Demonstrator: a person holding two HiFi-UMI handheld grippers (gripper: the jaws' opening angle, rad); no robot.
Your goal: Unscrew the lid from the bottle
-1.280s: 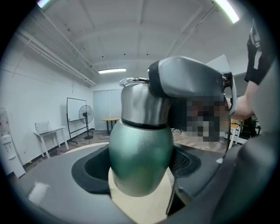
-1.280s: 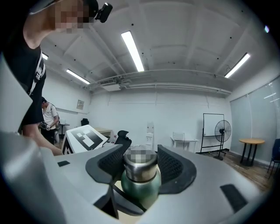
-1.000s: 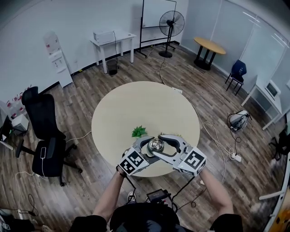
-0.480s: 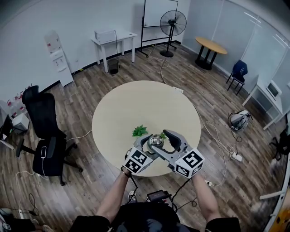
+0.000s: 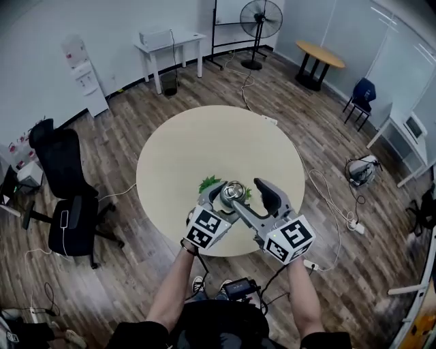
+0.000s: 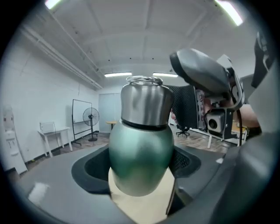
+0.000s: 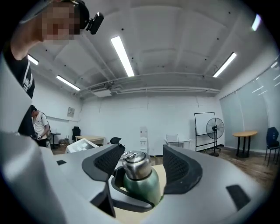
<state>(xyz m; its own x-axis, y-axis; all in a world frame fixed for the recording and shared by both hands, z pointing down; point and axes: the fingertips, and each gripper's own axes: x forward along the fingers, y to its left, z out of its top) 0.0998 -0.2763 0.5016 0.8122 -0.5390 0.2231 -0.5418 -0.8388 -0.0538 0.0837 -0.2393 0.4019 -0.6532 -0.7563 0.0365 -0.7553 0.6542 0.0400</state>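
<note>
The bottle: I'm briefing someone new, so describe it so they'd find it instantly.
Find the round beige table mid-room, then its edge nearest the person. The bottle is there beside a leafy green sprig: the only thing with a smooth green body and shiny steel lid.

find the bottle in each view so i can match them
Head view: bottle low centre, at the table's near edge.
Left gripper view: bottle centre, large.
Right gripper view: bottle low centre, small.
Shared landmark: the fan.
</note>
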